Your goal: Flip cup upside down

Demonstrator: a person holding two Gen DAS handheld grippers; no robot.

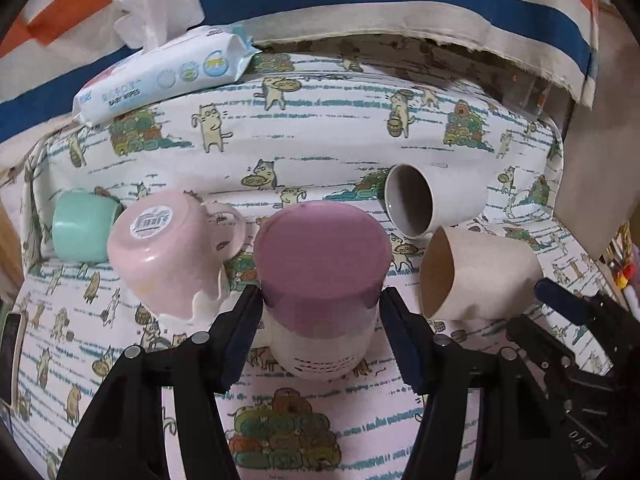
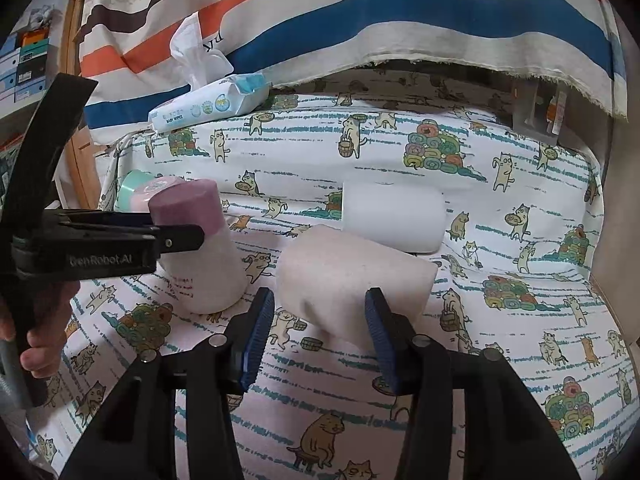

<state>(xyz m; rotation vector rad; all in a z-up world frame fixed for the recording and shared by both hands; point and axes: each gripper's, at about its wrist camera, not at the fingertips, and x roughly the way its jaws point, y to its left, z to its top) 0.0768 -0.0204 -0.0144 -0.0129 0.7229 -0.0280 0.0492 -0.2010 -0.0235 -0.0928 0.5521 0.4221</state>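
Purple-based cup (image 1: 320, 280) stands upside down on the cat-print surface (image 1: 320, 128), between the spread fingers of the left tool (image 1: 320, 312), which is released; small gaps show on both sides. Just right lies the beige cup (image 2: 352, 280) on its side, its end between the parted, unclenched fingers of the right tool (image 2: 320, 320). Behind it rests a white cup (image 2: 394, 216); a pink mug (image 1: 168, 248) crowds the left. Open cloth stretches behind.

Cat-print tablecloth (image 2: 400, 152) below a striped hanging cloth (image 2: 400, 12); storage boxes (image 2: 28, 60) far left.
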